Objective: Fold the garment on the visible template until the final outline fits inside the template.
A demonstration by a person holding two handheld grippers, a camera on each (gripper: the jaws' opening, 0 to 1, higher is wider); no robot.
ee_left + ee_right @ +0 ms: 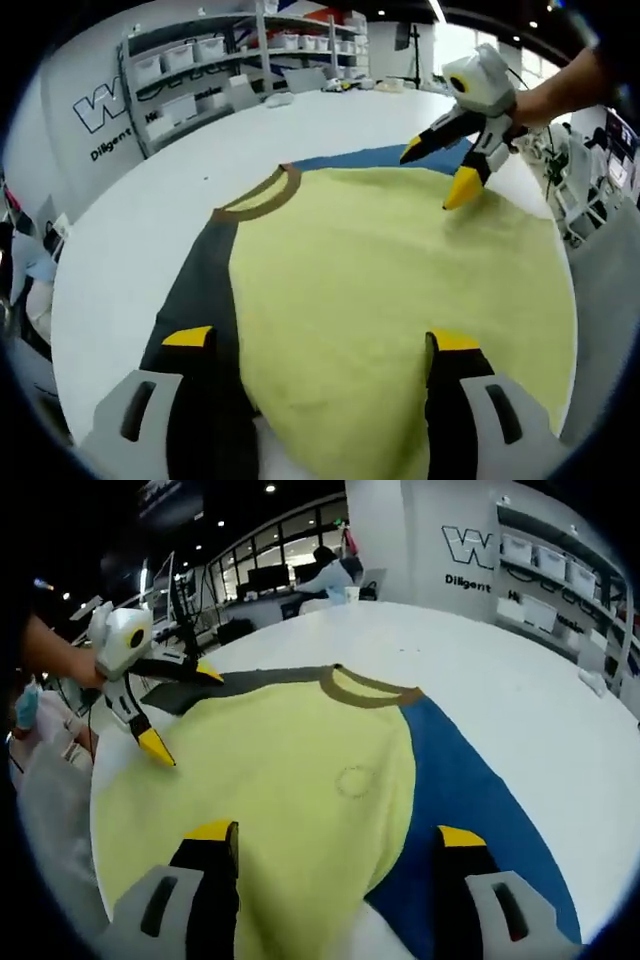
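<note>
A yellow shirt [390, 280] lies flat on the white table [150, 220], with a brown collar [265, 195], a dark sleeve [200, 290] and a blue sleeve [360, 158]. My left gripper [320, 340] is open, its jaws spread over the near yellow edge. My right gripper [437, 172] comes in at the far right, open, one yellow tip at the fabric. In the right gripper view the shirt [290, 780] shows its collar [370, 690] and blue sleeve [450, 780]. There my right gripper [336, 833] stands open over the hem. The left gripper [183, 708] is open by the dark sleeve [230, 685].
Shelves with white bins [190, 60] and a lettered wall stand behind the table. More shelving [540, 570] lines the right side. A person sits at a desk [325, 575] far back. A hand [560, 95] holds the right gripper. Bare tabletop [520, 680] surrounds the shirt.
</note>
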